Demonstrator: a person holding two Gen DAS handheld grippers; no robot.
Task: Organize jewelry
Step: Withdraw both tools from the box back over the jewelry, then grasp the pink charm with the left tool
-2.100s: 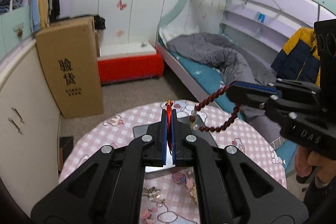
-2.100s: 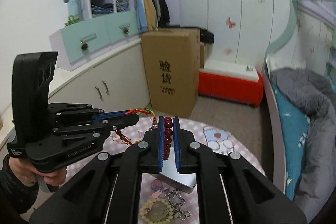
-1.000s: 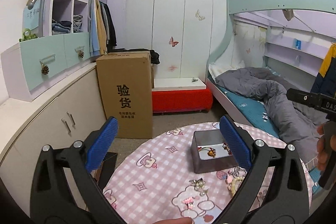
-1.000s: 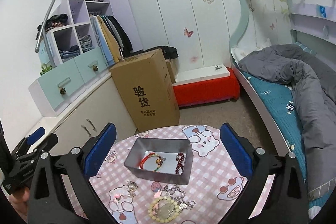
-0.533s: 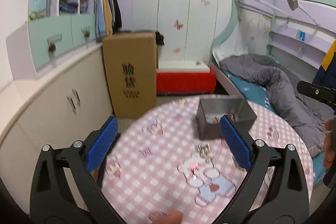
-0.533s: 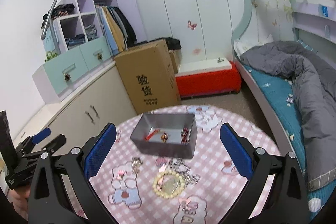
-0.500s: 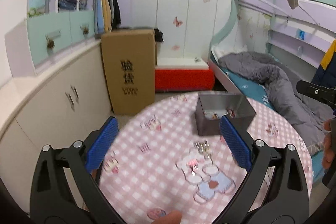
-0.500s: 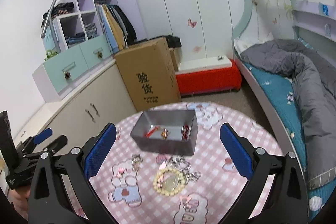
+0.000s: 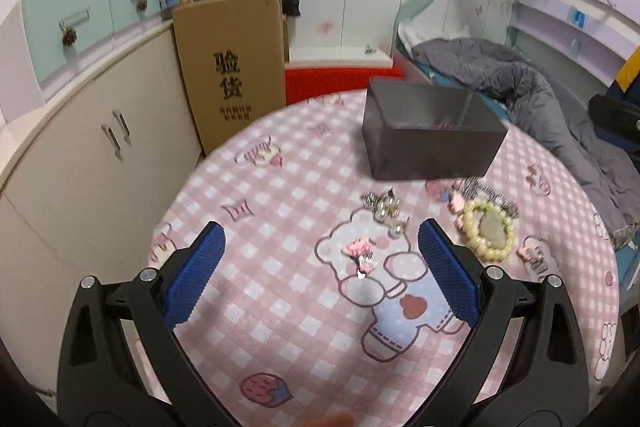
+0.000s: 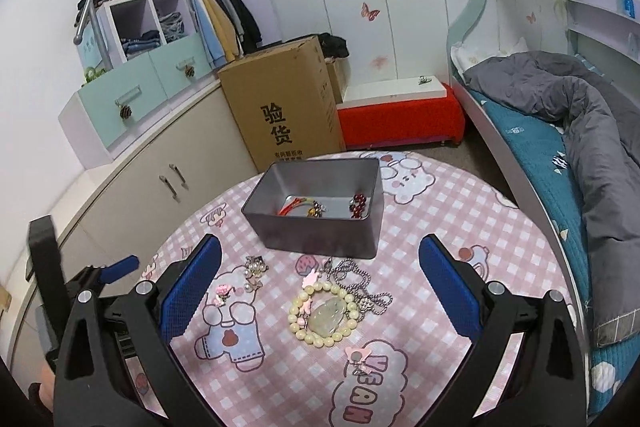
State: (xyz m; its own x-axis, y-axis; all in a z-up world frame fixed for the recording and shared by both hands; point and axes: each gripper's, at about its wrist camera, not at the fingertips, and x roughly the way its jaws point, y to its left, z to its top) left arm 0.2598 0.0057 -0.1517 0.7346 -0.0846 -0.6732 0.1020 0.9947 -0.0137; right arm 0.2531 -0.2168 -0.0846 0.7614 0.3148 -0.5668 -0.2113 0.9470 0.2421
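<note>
Both grippers empty over the worktop, between picks.

Left hand-held gripper (image 9: 320, 263) spread wide, holding nothing, hovering above the pink hair clip (image 9: 359, 247) and pearl earrings (image 9: 382, 205); likely lining up on one of these, blur makes it uncertain. Right hand-held gripper (image 10: 320, 279) equally wide, empty, framing the bead bracelet (image 10: 324, 315) with its jade pendant, silver chain (image 10: 360, 283) touching it. Metal tin (image 10: 316, 223) stands just beyond, open-topped to receive pieces; red cord bracelet (image 10: 298, 205) and dark red beads (image 10: 358, 205) already inside. Loose pieces lie close together on the worktop (image 10: 460, 211); chain could snag the bracelet.
</note>
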